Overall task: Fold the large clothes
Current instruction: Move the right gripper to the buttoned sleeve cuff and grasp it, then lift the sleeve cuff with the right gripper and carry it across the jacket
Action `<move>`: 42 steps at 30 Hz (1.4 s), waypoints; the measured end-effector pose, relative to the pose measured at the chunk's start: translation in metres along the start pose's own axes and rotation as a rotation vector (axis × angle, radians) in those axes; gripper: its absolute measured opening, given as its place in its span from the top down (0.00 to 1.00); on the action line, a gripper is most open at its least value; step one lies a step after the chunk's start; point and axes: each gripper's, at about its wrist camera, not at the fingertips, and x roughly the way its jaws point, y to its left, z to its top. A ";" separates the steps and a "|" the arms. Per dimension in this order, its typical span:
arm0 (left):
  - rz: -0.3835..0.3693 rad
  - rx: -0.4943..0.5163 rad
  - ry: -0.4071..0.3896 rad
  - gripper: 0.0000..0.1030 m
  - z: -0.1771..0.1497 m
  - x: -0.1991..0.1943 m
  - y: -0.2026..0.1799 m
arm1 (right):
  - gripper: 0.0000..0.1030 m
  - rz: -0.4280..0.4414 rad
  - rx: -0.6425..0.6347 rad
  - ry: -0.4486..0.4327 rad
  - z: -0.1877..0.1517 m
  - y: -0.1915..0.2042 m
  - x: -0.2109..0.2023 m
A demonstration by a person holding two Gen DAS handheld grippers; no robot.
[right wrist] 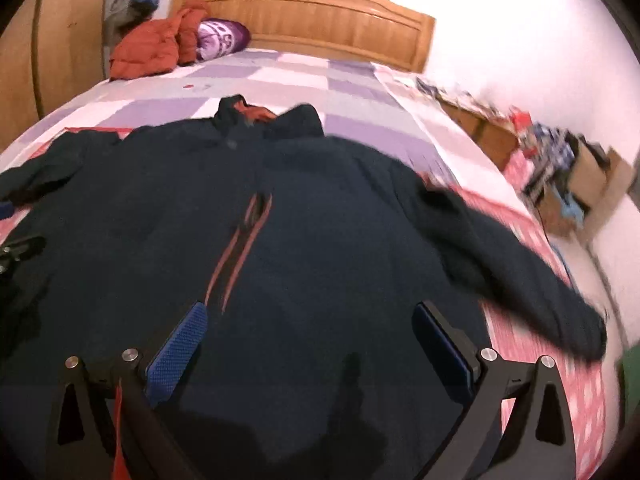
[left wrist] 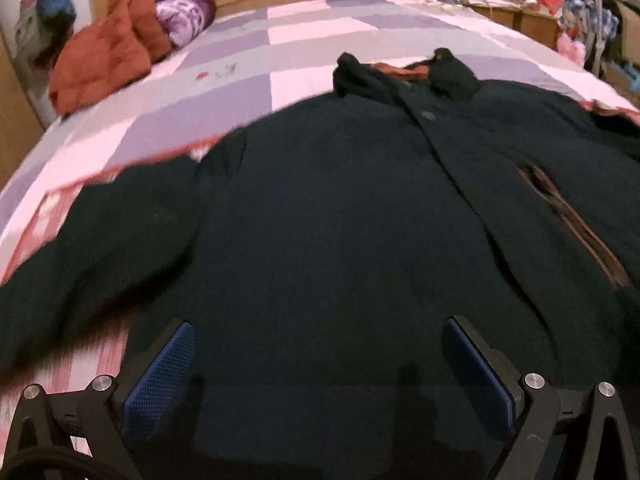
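Observation:
A large dark navy jacket (left wrist: pixel 340 208) lies spread flat, front up, on the bed, collar toward the headboard, sleeves out to both sides. It also fills the right wrist view (right wrist: pixel 320 220), where its part-open front shows a reddish lining. My left gripper (left wrist: pixel 320 328) is open and empty, hovering over the jacket's lower left half. My right gripper (right wrist: pixel 310 312) is open and empty over the jacket's lower right half, beside the front opening. The left gripper's tip (right wrist: pixel 16 248) shows at the left edge of the right wrist view.
The bed has a purple, pink and white checked cover (left wrist: pixel 248 64) and a wooden headboard (right wrist: pixel 320 12). An orange-red jacket (left wrist: pixel 104 52) and a purple pillow (left wrist: pixel 184 16) lie at the head. A cluttered low cabinet (right wrist: pixel 540 148) stands on the right, a wardrobe (right wrist: pixel 52 40) on the left.

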 end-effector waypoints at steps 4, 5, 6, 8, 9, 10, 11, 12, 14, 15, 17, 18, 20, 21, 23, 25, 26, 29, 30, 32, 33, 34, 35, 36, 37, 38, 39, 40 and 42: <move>0.090 0.008 0.051 0.02 0.005 0.049 0.014 | 0.00 -0.035 -0.103 0.064 0.021 -0.017 0.069; 0.120 0.010 0.090 0.00 -0.003 0.062 0.022 | 0.00 -0.087 -0.118 0.097 0.015 -0.031 0.084; 0.092 -0.018 0.090 0.00 -0.014 0.067 0.034 | 0.00 -0.120 -0.111 0.126 0.011 -0.044 0.094; 0.055 -0.110 0.051 0.00 -0.026 0.063 0.054 | 0.00 -0.156 0.051 0.167 -0.008 -0.101 0.103; 0.051 -0.142 0.046 0.00 -0.030 0.060 0.061 | 0.00 -0.192 0.122 0.183 -0.017 -0.126 0.101; 0.052 -0.151 0.045 0.00 -0.031 0.059 0.062 | 0.00 -0.233 0.196 0.202 -0.027 -0.151 0.099; 0.065 -0.143 0.044 0.00 -0.031 0.057 0.060 | 0.00 -0.287 0.252 0.226 -0.036 -0.174 0.097; 0.086 -0.128 0.046 0.00 -0.029 0.056 0.056 | 0.00 -0.307 0.265 0.231 -0.040 -0.184 0.093; 0.112 -0.103 0.032 0.00 -0.023 0.048 0.041 | 0.00 -0.343 0.226 0.191 -0.041 -0.188 0.081; 0.101 -0.096 0.010 0.00 -0.019 0.041 0.032 | 0.00 -0.349 0.201 0.169 -0.038 -0.184 0.078; 0.065 -0.090 -0.059 0.00 -0.006 0.025 0.011 | 0.00 -0.275 0.155 0.087 -0.024 -0.161 0.068; 0.049 -0.089 -0.077 0.00 -0.001 0.025 0.001 | 0.00 -0.224 0.136 0.065 -0.022 -0.151 0.064; -0.008 -0.091 -0.100 0.00 0.013 0.018 -0.029 | 0.00 -0.148 0.068 0.054 -0.016 -0.128 0.069; -0.034 -0.092 -0.100 0.00 0.018 0.016 -0.042 | 0.00 -0.133 0.024 0.088 -0.019 -0.118 0.079; -0.073 -0.102 -0.076 0.00 0.028 0.023 -0.070 | 0.00 -0.147 0.003 0.137 -0.030 -0.117 0.091; -0.067 -0.112 -0.041 0.00 0.026 0.033 -0.083 | 0.00 -0.210 0.105 0.149 -0.046 -0.149 0.088; -0.050 -0.116 0.000 0.00 0.023 0.044 -0.089 | 0.00 -0.280 0.162 0.167 -0.052 -0.173 0.085; -0.037 -0.147 0.042 0.00 0.009 0.063 -0.091 | 0.00 -0.382 0.253 0.208 -0.069 -0.228 0.068; -0.029 -0.156 0.034 0.00 0.007 0.061 -0.090 | 0.00 -0.414 0.298 0.216 -0.077 -0.254 0.055; -0.018 -0.148 0.027 0.00 0.007 0.060 -0.092 | 0.00 -0.446 0.368 0.219 -0.094 -0.292 0.030; -0.013 -0.145 0.025 0.00 0.006 0.059 -0.093 | 0.00 -0.453 0.421 0.220 -0.105 -0.315 0.016; -0.008 -0.141 0.024 0.00 0.005 0.059 -0.094 | 0.00 -0.449 0.485 0.223 -0.114 -0.339 0.005; -0.001 -0.135 0.023 0.00 0.005 0.059 -0.095 | 0.00 -0.444 0.544 0.229 -0.124 -0.358 -0.007; 0.007 -0.130 0.020 0.00 0.004 0.059 -0.097 | 0.00 -0.443 0.611 0.235 -0.135 -0.378 -0.013; 0.012 -0.126 0.018 0.00 0.005 0.059 -0.099 | 0.00 -0.434 0.683 0.237 -0.143 -0.398 -0.017; 0.021 -0.120 0.015 0.00 0.005 0.059 -0.100 | 0.00 -0.420 0.758 0.236 -0.151 -0.416 -0.019; 0.028 -0.116 0.013 0.00 0.006 0.060 -0.102 | 0.00 -0.394 0.825 0.234 -0.155 -0.429 -0.020; 0.035 -0.110 0.011 0.00 0.010 0.063 -0.100 | 0.00 -0.359 0.888 0.231 -0.159 -0.439 -0.016; 0.052 -0.097 0.006 0.00 0.011 0.062 -0.101 | 0.00 -0.285 1.007 0.224 -0.164 -0.457 0.001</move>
